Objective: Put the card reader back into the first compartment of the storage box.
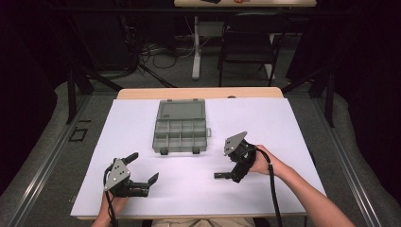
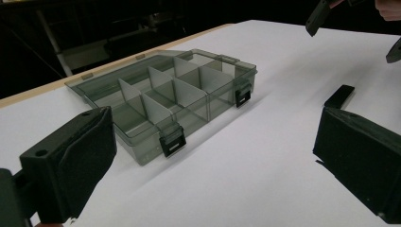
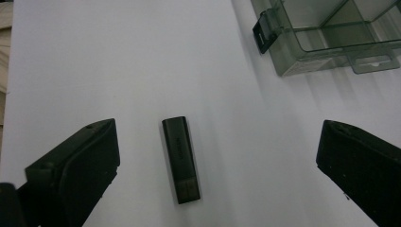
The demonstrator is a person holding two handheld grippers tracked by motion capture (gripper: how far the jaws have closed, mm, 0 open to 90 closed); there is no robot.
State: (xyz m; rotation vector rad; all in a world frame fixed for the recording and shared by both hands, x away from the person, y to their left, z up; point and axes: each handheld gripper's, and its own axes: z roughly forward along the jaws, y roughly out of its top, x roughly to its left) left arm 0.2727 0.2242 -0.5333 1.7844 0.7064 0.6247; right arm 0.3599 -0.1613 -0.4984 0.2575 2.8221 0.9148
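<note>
Your right claw (image 3: 217, 165) hangs wide open over the stick (image 3: 180, 158) — a small black USB drive lying flat on the white counter (image 1: 283, 123), near and right of the open box (image 1: 180, 126). Your left claw (image 1: 142, 168) is spread wide too, holding nothing, at the near left. The stick looks light, rigid and smooth — likely to skid or flip if nudged. Take it across its narrow width, at mid-length, with both pads down close to the counter. The box's compartments look empty, its lid laid back on the far side.
</note>
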